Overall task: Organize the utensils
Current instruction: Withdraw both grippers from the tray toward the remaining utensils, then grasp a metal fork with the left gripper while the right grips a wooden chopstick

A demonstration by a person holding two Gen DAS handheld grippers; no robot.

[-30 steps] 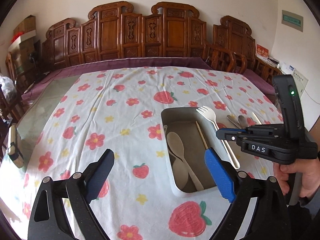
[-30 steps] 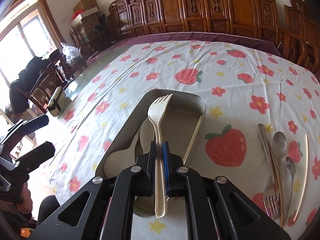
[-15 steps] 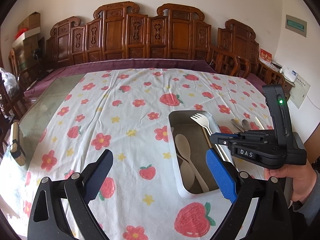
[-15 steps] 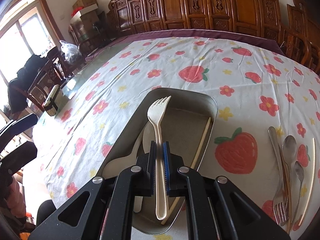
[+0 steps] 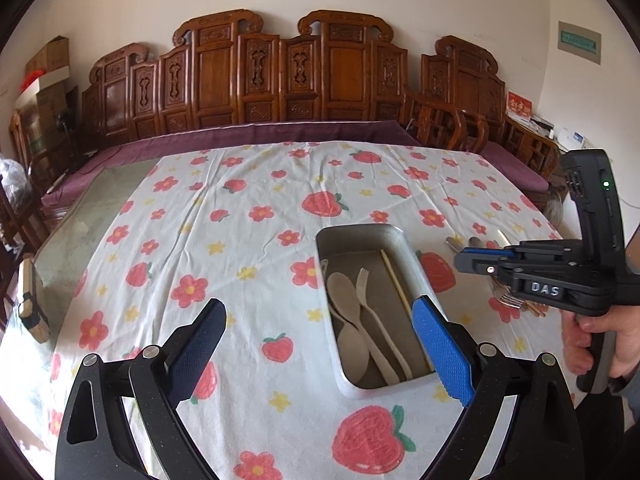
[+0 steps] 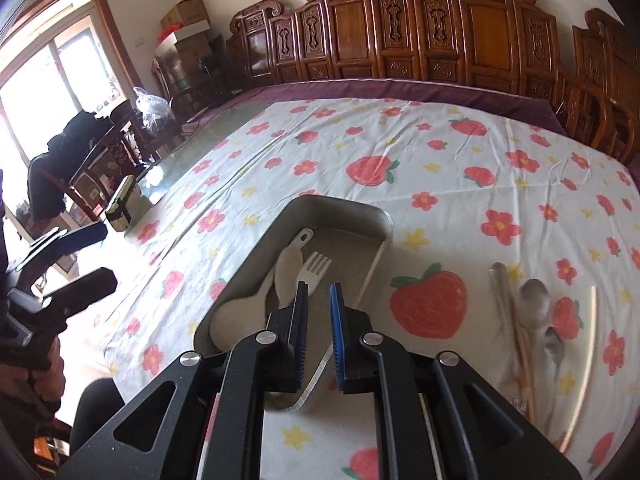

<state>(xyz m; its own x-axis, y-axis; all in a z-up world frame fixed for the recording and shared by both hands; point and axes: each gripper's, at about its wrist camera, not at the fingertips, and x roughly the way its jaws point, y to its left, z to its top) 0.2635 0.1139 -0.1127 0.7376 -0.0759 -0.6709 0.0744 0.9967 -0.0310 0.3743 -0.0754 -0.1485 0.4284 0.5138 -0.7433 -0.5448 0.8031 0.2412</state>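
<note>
the pale beige plastic fork (image 5: 376,320) lay flat in the grey rectangular metal tray (image 5: 320,252), alongside two beige plastic spoons (image 5: 346,308) and a thin wooden chopstick (image 5: 394,280) that leaned along the tray's right wall. grouping the light-coloured pieces in one container looked like the sorting rule being followed (a judgement, not something shown).

the right gripper (image 6: 319,322) hung above the near part of the tray with its blue-padded jaws opening, a narrow gap between them and nothing held; the fork's tines showed just beyond the fingertips, apart from the pads. that posture suited a release made low over the tray, so the fork would drop lengthways beside the spoons instead of across them.

the left gripper (image 5: 320,344) stood wide open and empty, poised above the strawberry-print white tablecloth (image 5: 240,220) near the tray's left side, probably kept clear of the right hand's work.

the shiny metal spoons and fork (image 6: 536,320) waited in a loose bundle on the cloth, right of the tray and apart from it, likely next to be sorted.
</note>
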